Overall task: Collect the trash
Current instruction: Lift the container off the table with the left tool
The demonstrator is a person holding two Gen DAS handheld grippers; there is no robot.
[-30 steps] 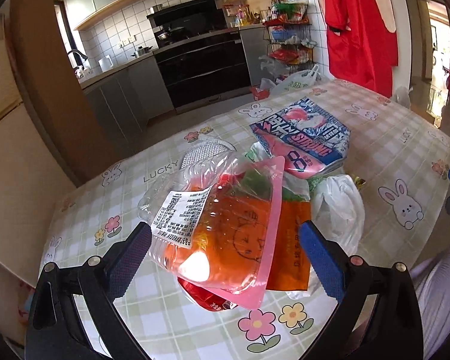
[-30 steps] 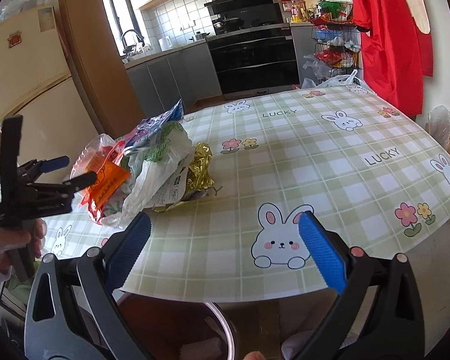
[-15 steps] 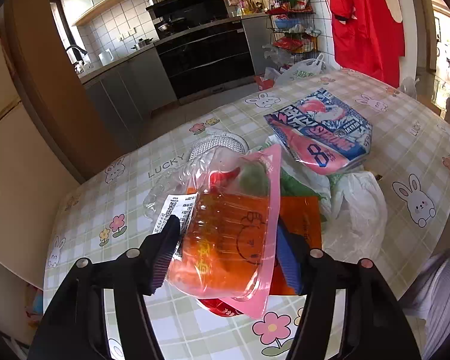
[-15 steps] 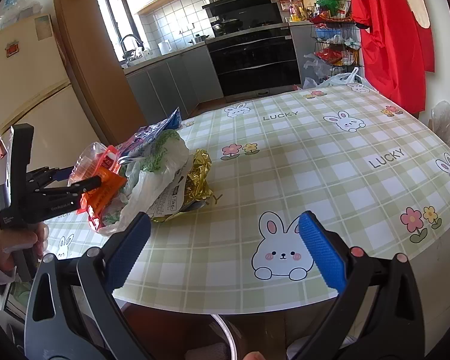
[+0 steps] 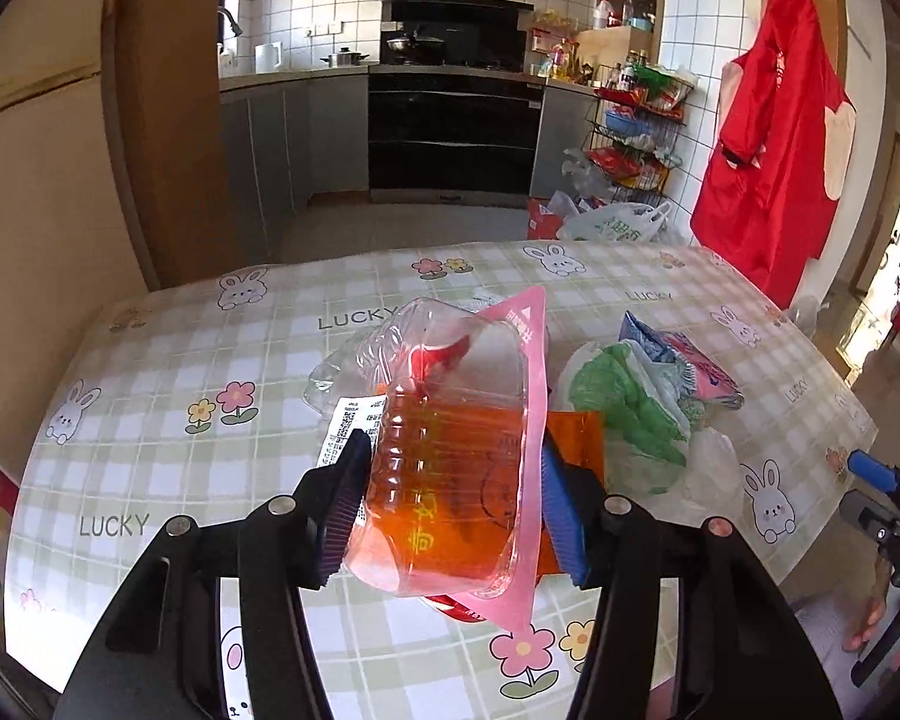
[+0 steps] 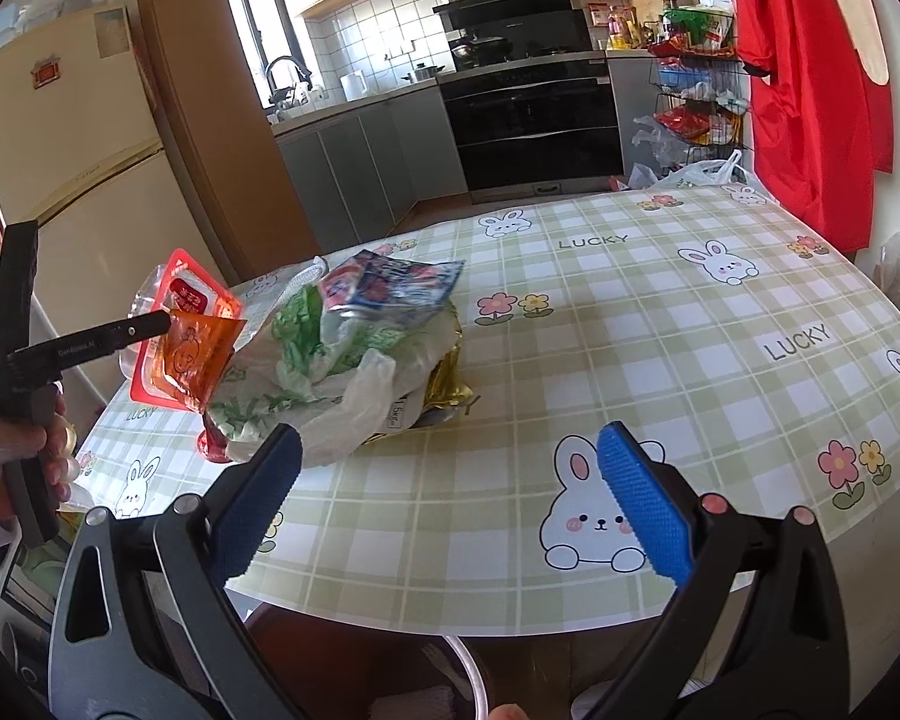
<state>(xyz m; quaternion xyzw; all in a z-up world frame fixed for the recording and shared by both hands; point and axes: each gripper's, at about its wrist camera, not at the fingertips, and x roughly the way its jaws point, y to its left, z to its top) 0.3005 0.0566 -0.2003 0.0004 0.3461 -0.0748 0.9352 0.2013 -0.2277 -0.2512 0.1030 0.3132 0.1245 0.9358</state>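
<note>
My left gripper (image 5: 450, 456) grips a clear plastic tray with a pink rim and a white label (image 5: 456, 372). Its jaws are closing, with both pads pressed on the tray's sides. The tray hangs above the trash pile, and in the right wrist view the tray (image 6: 180, 330) shows tilted at the left. An orange packet (image 5: 576, 438) lies just under it. The pile holds a white and green plastic bag (image 6: 330, 372), a blue and pink packet (image 6: 390, 288) and a gold wrapper (image 6: 444, 384). My right gripper (image 6: 450, 456) is open and empty over the table's near edge.
The table (image 6: 630, 312) wears a green checked cloth with rabbits. A round metal rim (image 6: 468, 660) shows below its near edge. A hand (image 6: 48, 450) holds the left gripper. A fridge stands at the left and a red apron hangs at the right.
My left jaws went from wide apart to clamped on the tray, then lifted it off the pile as the wrist rolled. The right gripper stayed put.
</note>
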